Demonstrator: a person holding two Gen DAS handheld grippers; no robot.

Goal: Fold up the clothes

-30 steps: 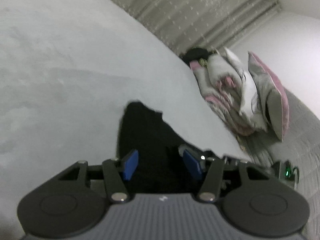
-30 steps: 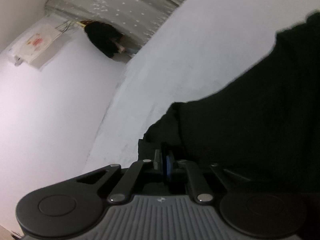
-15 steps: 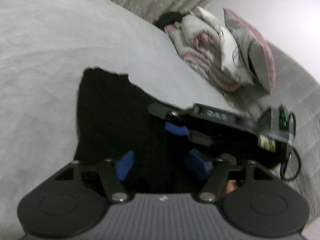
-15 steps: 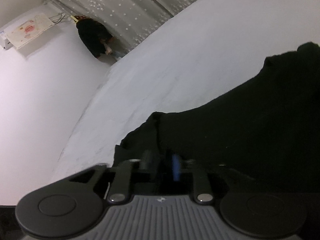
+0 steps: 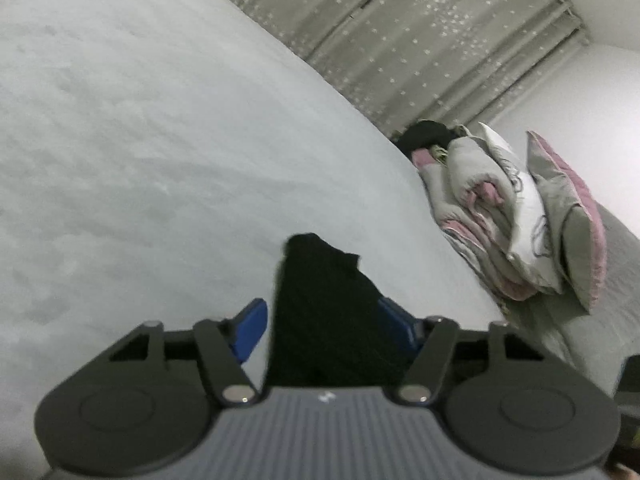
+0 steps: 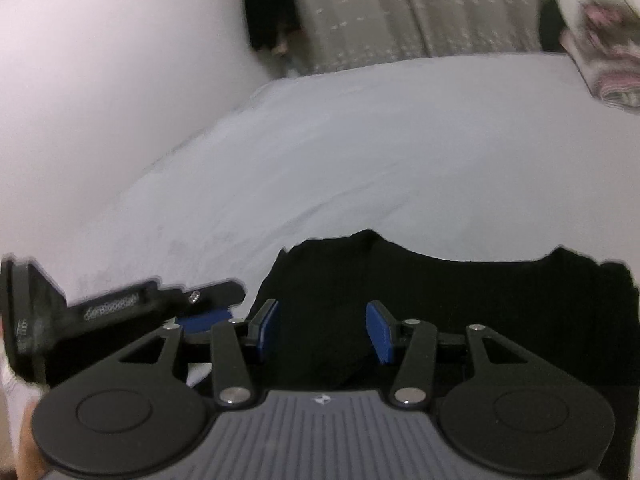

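Lying limp on the bed [image 6: 360, 152], the black garment [image 6: 460, 300] probably drapes softly; take an edge. Left gripper [image 5: 324, 330] closing around it, right gripper [image 6: 323, 330] opening, neither clamped.

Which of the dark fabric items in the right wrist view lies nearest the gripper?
The black garment spread on the bed, directly ahead of the right gripper. The other dark item hangs far back by the curtain.

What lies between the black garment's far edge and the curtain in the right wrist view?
Only bare pale bedding between the black garment and the curtain, shown in the right wrist view.
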